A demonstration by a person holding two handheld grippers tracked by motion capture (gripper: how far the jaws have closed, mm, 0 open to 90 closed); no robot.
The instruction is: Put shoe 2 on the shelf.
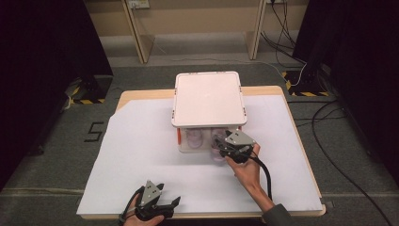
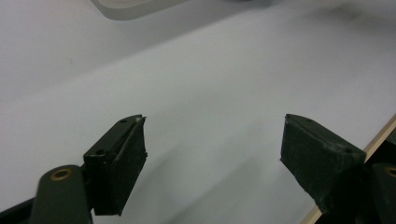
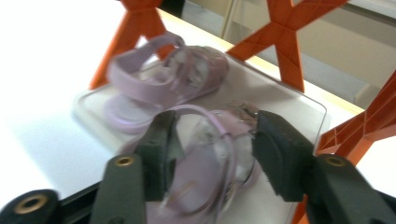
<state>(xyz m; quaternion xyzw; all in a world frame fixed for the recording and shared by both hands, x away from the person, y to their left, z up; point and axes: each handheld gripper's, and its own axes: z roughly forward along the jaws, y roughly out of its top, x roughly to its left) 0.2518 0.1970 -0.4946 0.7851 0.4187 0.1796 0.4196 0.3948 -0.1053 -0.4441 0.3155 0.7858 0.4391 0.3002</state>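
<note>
Your right gripper (image 3: 208, 156) is clamped on the near lilac strappy sandal (image 3: 205, 163) at the white-lidded orange-framed box (image 1: 208, 96); its twin sandal (image 3: 163, 81) remains inside. Your left gripper (image 2: 212, 154) idles, spread wide.

The setting was a laboratory or recording studio rather than a home. A light wooden table (image 1: 301, 141), covered by a large white paper sheet (image 1: 141, 155), stood on grey carpet (image 1: 47, 165) marked with a black taped numeral "5" (image 1: 93, 132). Black-and-yellow hazard tape strips (image 1: 301, 89) lay on the floor at both far corners of the table. Loose black cables (image 1: 329, 141) trailed across the carpet, and dark curtain-like panels (image 1: 42, 42) enclosed the space on both sides. Pale wooden furniture legs (image 1: 136, 33) stood at the rear wall, where a white wall socket (image 1: 139, 4) was mounted.
</note>
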